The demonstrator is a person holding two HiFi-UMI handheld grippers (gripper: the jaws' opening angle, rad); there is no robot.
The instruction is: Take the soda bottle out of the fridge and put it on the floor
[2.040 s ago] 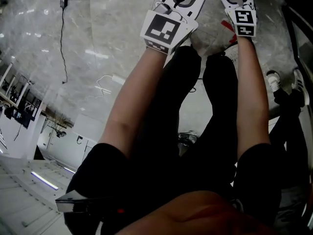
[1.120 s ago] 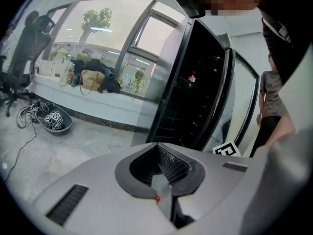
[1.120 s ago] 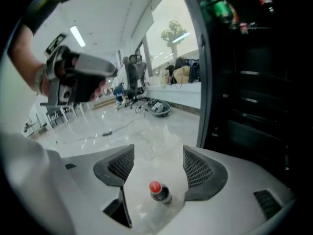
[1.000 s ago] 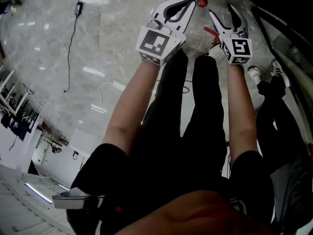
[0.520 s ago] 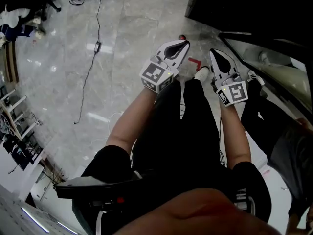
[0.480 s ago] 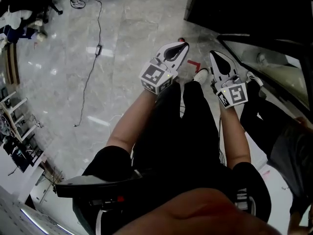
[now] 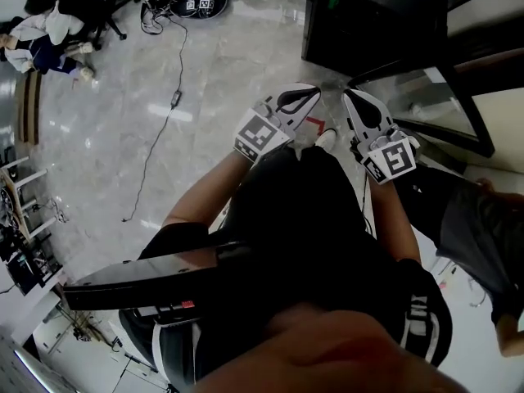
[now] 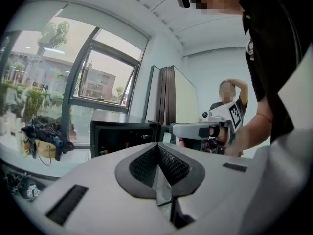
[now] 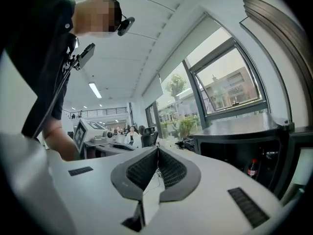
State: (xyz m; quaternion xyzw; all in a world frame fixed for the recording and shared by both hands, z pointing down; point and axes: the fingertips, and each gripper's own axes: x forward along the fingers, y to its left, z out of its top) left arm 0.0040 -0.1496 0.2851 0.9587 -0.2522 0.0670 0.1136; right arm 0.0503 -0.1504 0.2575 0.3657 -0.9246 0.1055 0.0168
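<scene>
Both grippers are held side by side in front of me, above the marble floor. My left gripper (image 7: 313,92) is shut, its pads meeting with nothing between them (image 8: 157,146). My right gripper (image 7: 349,97) is also shut and empty (image 9: 157,150). The black fridge (image 7: 372,15) stands just beyond them with its glass door (image 7: 426,97) swung open. In the right gripper view a dark soda bottle (image 9: 252,168) with a red cap stands inside the fridge (image 9: 234,151). I cannot make out any bottle on the floor in the head view.
A red tape mark (image 7: 315,123) lies on the floor near my white shoe (image 7: 326,140). A black cable (image 7: 160,129) trails left. A seated person (image 7: 49,23) is far left, and another person (image 7: 483,236) stands close at my right.
The right gripper's jaws have gone from spread to shut. Both grippers rose away from the floor. The red-capped bottle seen by their tips is out of sight now.
</scene>
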